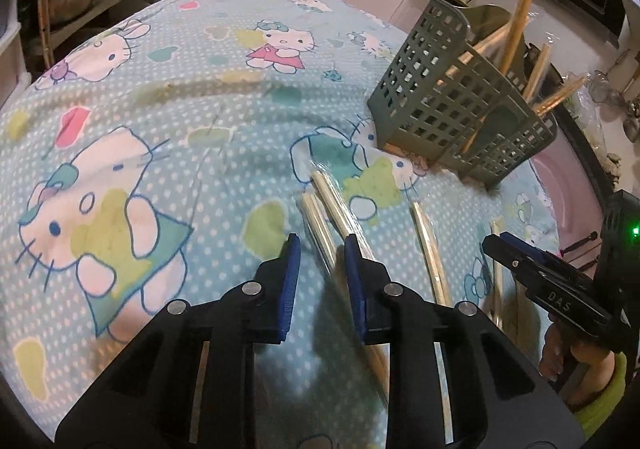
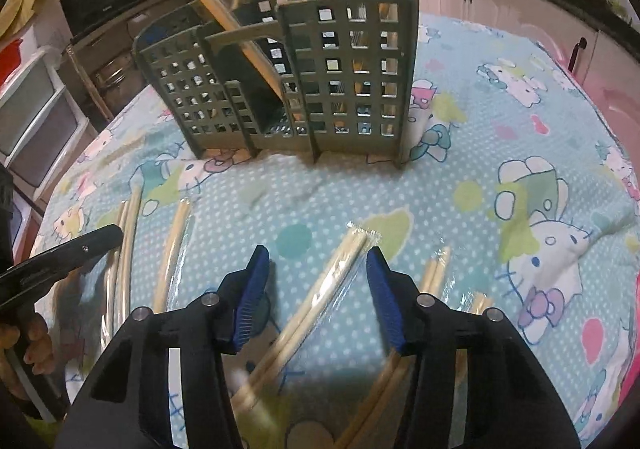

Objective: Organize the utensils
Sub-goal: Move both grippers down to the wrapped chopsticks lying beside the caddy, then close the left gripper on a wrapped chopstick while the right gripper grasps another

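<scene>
Chopsticks in clear wrappers lie on the cartoon-cat cloth [image 1: 160,97], and some already stand in the green basket [image 2: 352,61]. So the job is partly done, and the step now looks like picking up the next pairs.

The left gripper [image 1: 322,249] is low over the cloth with its blue jaws set narrow. One wrapped pair [image 1: 316,221] runs into the gap between them, and a second pair [image 1: 340,209] lies right against the right-hand jaw. I cannot tell if the pads press on the sticks yet.

The right gripper [image 2: 318,261] has its jaws about half open. A wrapped pair of chopsticks [image 2: 336,269] lies slanted in the gap, with space on both sides, so nothing is held. Another pair [image 2: 436,269] lies just beside its right jaw, and more pairs [image 2: 176,245] lie off to the left, near the other gripper [image 2: 60,253].

The basket stands on the cloth beyond the loose pairs, well apart from both grippers.

Next, I think each gripper must squeeze onto just one pair, lift it clear of the others, tip it upright and drop it in a basket slot. The slippery wrappers and crowded sticks could make a second pair come along.
</scene>
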